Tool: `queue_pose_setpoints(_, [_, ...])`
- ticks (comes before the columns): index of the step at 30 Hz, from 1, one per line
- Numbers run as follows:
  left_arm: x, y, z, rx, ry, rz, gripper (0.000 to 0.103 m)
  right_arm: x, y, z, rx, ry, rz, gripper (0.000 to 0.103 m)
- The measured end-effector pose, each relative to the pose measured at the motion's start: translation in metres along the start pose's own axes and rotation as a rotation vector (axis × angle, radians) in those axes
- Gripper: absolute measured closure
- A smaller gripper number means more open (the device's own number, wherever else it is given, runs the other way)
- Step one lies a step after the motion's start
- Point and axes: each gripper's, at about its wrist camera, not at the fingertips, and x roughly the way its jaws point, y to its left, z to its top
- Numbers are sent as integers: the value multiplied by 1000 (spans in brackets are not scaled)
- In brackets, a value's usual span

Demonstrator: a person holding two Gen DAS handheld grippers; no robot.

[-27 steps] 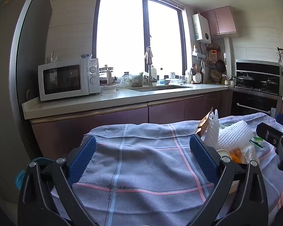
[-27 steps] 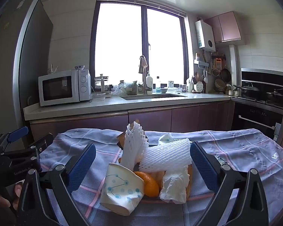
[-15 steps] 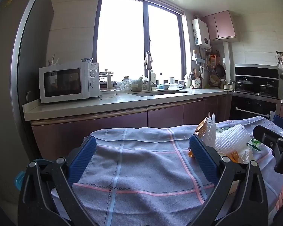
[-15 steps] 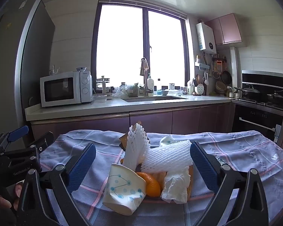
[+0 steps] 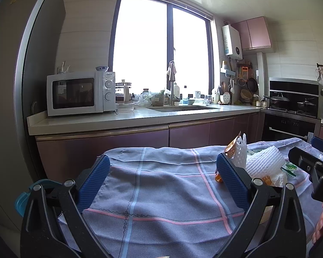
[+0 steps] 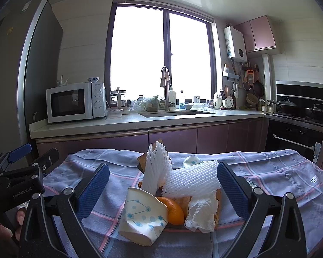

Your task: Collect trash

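A heap of trash lies on a checked cloth (image 6: pixel 280 176) over the table. In the right wrist view it holds a tipped paper cup (image 6: pixel 143 216), orange peel (image 6: pixel 172 210), a crumpled tissue (image 6: pixel 201 214), white foam fruit nets (image 6: pixel 191 181) and a brown wrapper (image 6: pixel 143 161). My right gripper (image 6: pixel 163 186) stands open, its blue pads on either side of the heap and clear of it. My left gripper (image 5: pixel 163 178) is open over bare cloth (image 5: pixel 161 193), with the foam nets (image 5: pixel 262 164) just right of its right pad. Each view shows the other gripper at its edge.
A kitchen counter (image 5: pixel 129 119) with a microwave (image 5: pixel 79 93) and a sink (image 5: pixel 183 108) runs behind the table. An oven and stove (image 6: pixel 299 116) stand at the right. A blue-lidded container (image 5: pixel 23 200) shows low at the left. A hand (image 6: pixel 2 232) grips the left tool.
Both views have tilted up slightly, so the table and trash sit lower in frame. The trash has not moved, and both grippers have stayed open.
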Motion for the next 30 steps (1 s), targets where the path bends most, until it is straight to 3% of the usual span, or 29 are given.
queue_pose_setpoints(30, [-6,-2,-4,-6,-16,4,6,0,0,-2,8,-5,1,6])
